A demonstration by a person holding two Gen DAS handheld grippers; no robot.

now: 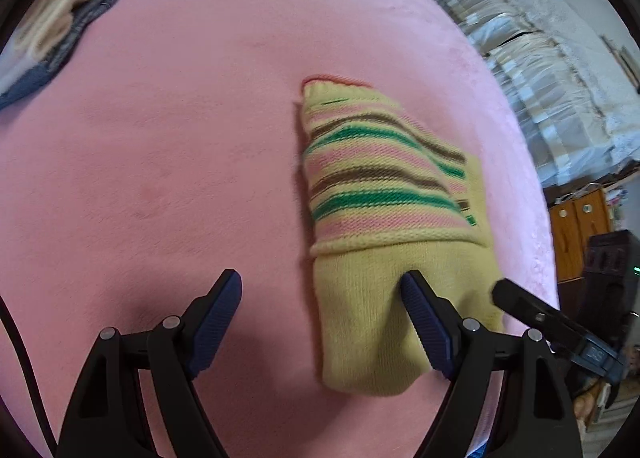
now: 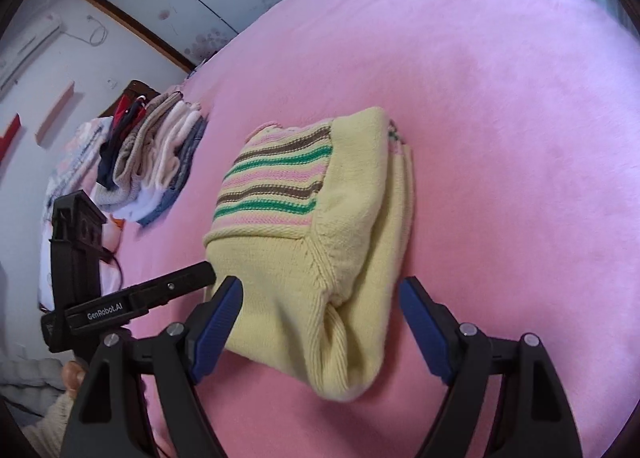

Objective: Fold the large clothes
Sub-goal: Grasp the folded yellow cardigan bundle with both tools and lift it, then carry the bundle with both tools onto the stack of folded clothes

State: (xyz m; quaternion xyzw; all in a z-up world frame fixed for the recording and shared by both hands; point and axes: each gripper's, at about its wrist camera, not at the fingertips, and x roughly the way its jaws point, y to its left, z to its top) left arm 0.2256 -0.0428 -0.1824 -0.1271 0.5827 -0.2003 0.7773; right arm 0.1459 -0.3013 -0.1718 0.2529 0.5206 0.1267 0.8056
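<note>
A yellow knit sweater (image 1: pixel 384 225) with pink, green and brown stripes lies folded into a compact bundle on the pink bed cover (image 1: pixel 168 137). My left gripper (image 1: pixel 322 284) is open at the sweater's near left corner, its right finger over the yellow part and its left finger over the bare cover. In the right wrist view the same sweater (image 2: pixel 320 225) lies just ahead. My right gripper (image 2: pixel 320 290) is open, its fingers on either side of the sweater's near end, holding nothing. The left gripper (image 2: pixel 172 292) shows at the left there.
A stack of folded clothes (image 2: pixel 156 153) lies on the bed's far side, also seen in the left wrist view (image 1: pixel 68 17). Covered storage (image 1: pixel 540 69) and a wooden cabinet (image 1: pixel 580 230) stand beyond the bed's edge. The right gripper's finger (image 1: pixel 520 304) shows at the right.
</note>
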